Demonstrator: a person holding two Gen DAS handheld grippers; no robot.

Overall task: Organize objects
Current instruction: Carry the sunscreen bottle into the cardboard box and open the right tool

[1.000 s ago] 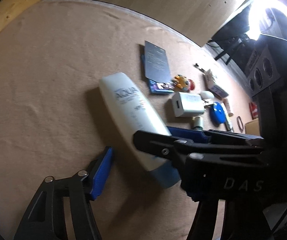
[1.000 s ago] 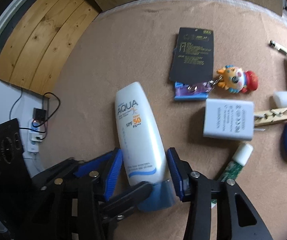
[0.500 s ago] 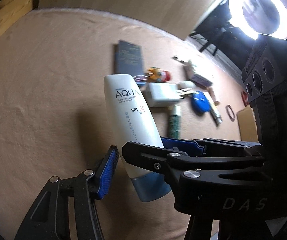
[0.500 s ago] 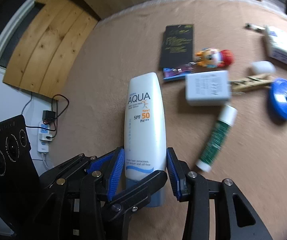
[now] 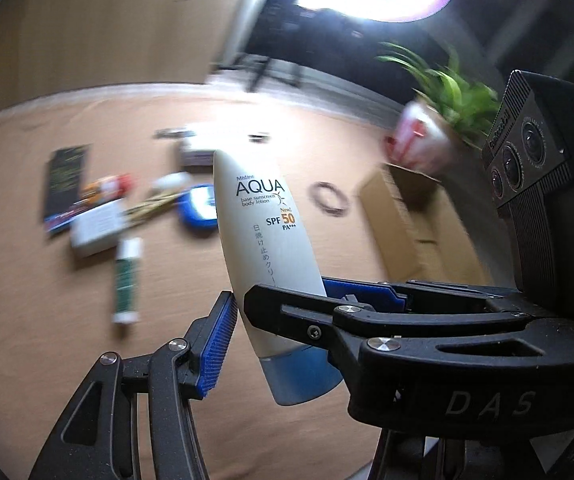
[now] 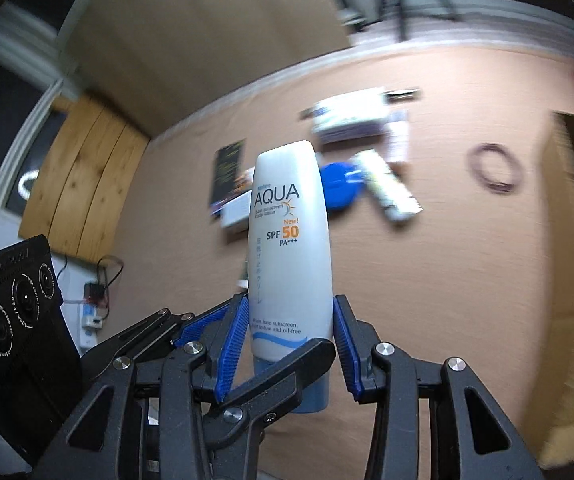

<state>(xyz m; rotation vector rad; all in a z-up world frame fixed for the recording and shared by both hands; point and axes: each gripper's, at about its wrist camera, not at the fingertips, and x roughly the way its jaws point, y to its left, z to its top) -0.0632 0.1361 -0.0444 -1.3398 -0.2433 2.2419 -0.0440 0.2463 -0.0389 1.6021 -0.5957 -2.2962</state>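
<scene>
A white sunscreen bottle [image 5: 263, 224] with a blue cap, marked AQUA SPF 50, hangs in the air above the tan mat, cap end down. My left gripper [image 5: 279, 296] is shut on its lower part, blue pads on either side. My right gripper [image 6: 290, 304] is shut on the same bottle [image 6: 289, 240] just above the cap. Each view shows a black finger of the other gripper crossing in front of the bottle. The cap is partly hidden behind those fingers.
On the tan mat [image 5: 47, 280] lie a black card [image 5: 65, 176], a white charger [image 5: 97, 228], a green tube [image 5: 126, 276], a blue round lid [image 5: 199, 208] and a dark hair band [image 5: 329, 198]. An open cardboard box [image 5: 415, 220] stands at the right, a potted plant [image 5: 447, 92] behind it.
The bottle, flat on the mat a second ago, is now lifted clear of it and stands upright in both grippers. Both views have swung right, bringing the cardboard box into sight.
</scene>
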